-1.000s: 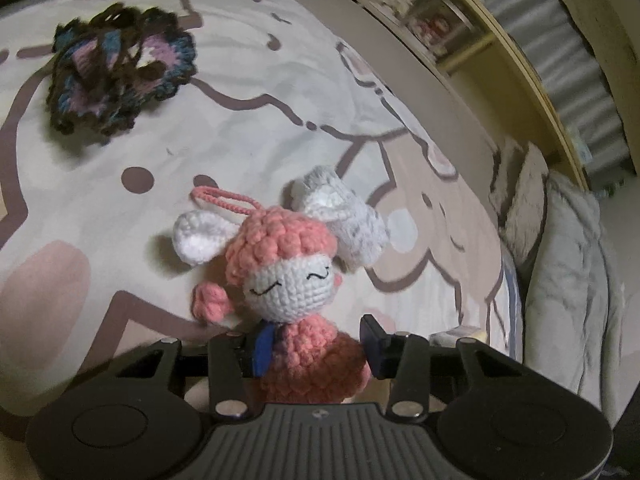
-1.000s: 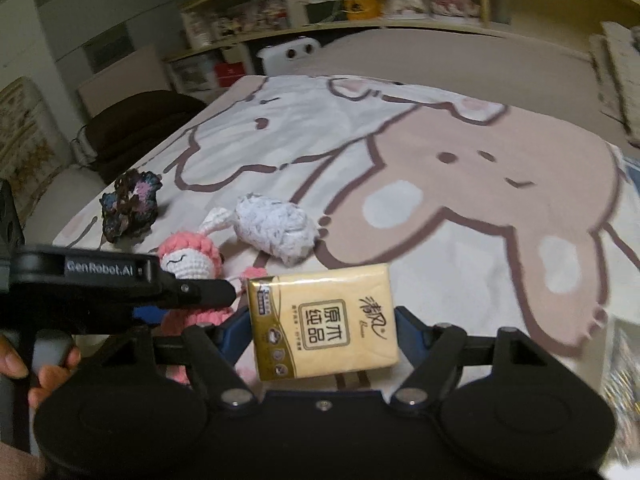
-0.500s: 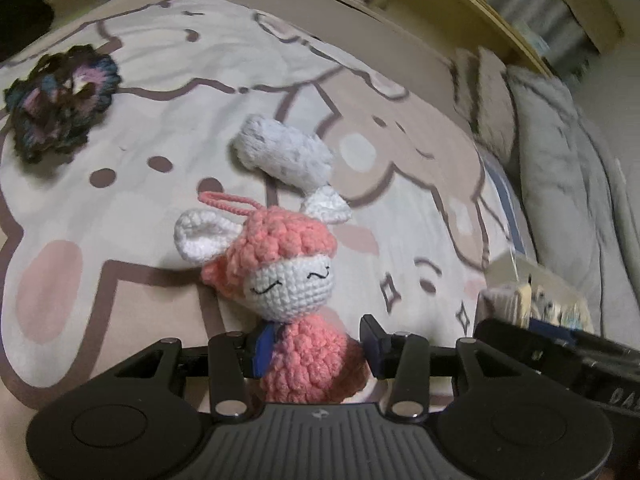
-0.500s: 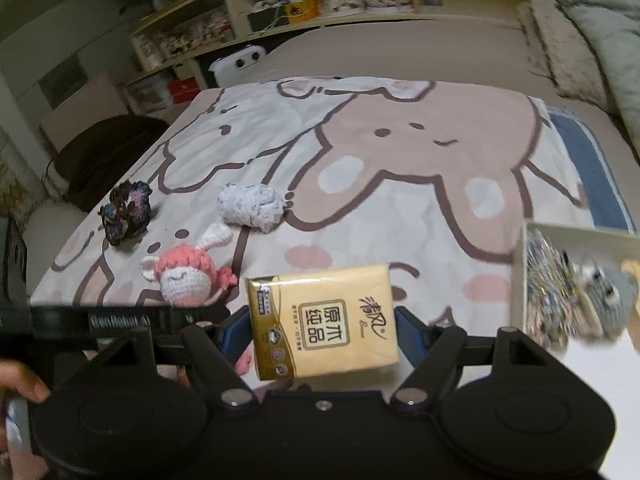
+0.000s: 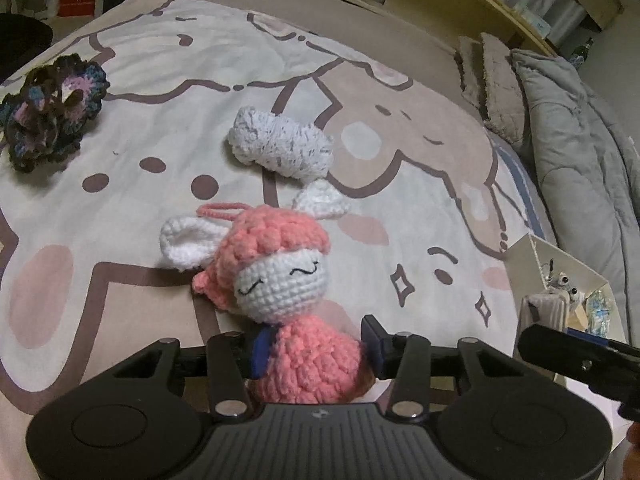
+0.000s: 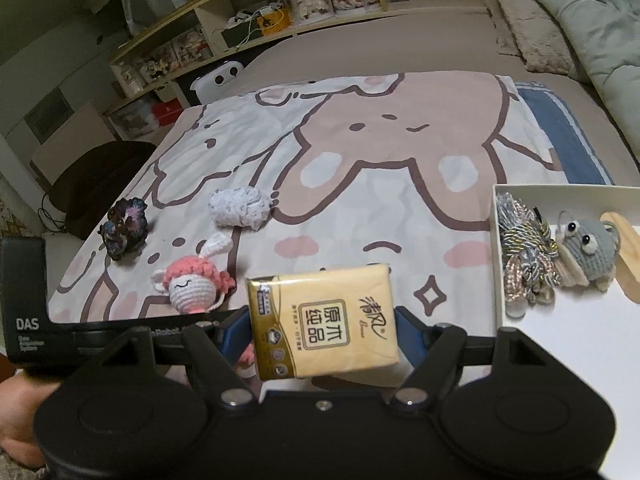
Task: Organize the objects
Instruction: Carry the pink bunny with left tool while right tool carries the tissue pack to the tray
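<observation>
My left gripper [image 5: 316,350] is shut on the pink body of a crocheted bunny doll [image 5: 280,280], held above the cartoon bedspread [image 5: 140,128]. The same doll [image 6: 192,284] shows at the lower left of the right wrist view, behind the left gripper's black body [image 6: 24,300]. My right gripper [image 6: 322,342] is shut on a yellow tissue pack [image 6: 324,326]. A white box [image 6: 496,240] at the right holds a braided cord bundle [image 6: 524,252], a grey crocheted creature [image 6: 588,252] and a wooden piece [image 6: 624,256].
A white knitted roll [image 5: 280,148] and a dark crocheted flower [image 5: 52,112] lie on the bedspread. Pillows [image 5: 496,84] and a grey duvet [image 5: 580,140] sit at the right. Shelves [image 6: 260,20] with figurines stand behind the bed. A person's hand [image 6: 16,420] shows at lower left.
Both grippers have swung to the right with their loads. The white box has come into view on the right; the dark flower and white roll have slid left and farther off.
</observation>
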### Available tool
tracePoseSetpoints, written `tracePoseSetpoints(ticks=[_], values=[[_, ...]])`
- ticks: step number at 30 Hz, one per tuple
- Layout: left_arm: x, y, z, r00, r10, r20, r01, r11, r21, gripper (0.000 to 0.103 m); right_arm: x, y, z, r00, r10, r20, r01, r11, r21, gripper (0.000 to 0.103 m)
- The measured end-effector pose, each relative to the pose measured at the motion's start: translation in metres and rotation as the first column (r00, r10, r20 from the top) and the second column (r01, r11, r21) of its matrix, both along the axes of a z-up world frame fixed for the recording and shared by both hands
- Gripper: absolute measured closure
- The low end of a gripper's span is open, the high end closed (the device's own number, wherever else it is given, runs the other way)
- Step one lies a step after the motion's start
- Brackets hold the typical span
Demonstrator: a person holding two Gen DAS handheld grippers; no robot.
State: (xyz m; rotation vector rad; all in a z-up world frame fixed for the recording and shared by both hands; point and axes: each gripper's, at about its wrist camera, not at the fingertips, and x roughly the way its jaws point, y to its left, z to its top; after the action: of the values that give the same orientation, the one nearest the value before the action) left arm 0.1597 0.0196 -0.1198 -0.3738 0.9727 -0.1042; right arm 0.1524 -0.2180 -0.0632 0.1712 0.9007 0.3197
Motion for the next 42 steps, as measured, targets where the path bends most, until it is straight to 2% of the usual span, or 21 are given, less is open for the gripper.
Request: tracePoseSetpoints(ticks=[12, 22, 34, 42], values=[[-0.030, -0.016, 0.060, 0.982, -0.067, 0.176, 0.060, 0.997, 0.045, 0.056, -0.011, -0.012, 0.026, 0.997, -0.017, 0.069, 0.019, 1.000, -0.018, 0.028], [-0.050, -0.038, 0.101, 0.960, -0.120, 0.254, 0.109, 0.992, 0.057, 0.057, -0.031, -0.041, 0.061, 0.990, -0.059, 0.126, 0.061, 0.998, -0.014, 0.028], [-0.058, -0.110, 0.135, 0.925, -0.209, 0.319, 0.210, 0.977, 0.031, 0.056, -0.062, -0.121, 0.088, 0.976, -0.143, 0.166, 0.152, 0.987, -0.046, 0.028], [-0.056, -0.173, 0.136, 0.902, -0.285, 0.325, 0.294, 0.955, 0.021, 0.056, -0.084, -0.189, 0.088, 0.958, -0.233, 0.166, 0.247, 0.966, -0.074, 0.028]])
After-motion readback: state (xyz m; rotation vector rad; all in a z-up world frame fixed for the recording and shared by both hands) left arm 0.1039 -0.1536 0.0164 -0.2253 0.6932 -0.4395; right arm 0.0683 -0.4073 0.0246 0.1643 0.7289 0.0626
